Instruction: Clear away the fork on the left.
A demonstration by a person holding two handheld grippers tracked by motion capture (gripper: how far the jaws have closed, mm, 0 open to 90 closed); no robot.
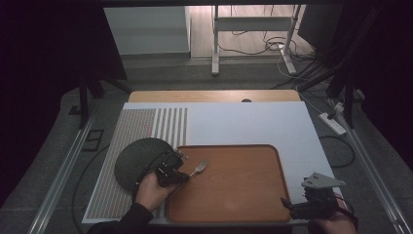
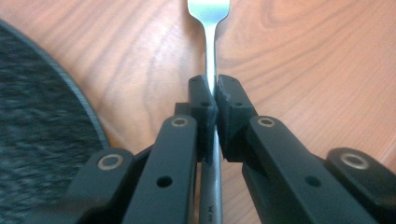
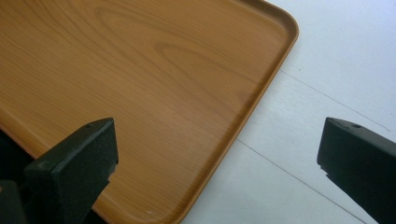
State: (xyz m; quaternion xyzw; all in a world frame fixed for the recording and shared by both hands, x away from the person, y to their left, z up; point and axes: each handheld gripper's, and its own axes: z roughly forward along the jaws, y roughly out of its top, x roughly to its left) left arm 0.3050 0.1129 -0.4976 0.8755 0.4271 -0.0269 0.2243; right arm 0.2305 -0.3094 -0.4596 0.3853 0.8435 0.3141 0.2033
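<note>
Fork [image 2: 211,70] in left tool [image 2: 214,100] (clamped)

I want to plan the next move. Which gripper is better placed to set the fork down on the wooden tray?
Left. The left gripper is already shut on the fork, which is over the left part of the wooden tray. The right gripper is open, holds nothing, and sits at the tray's near right corner.
</note>
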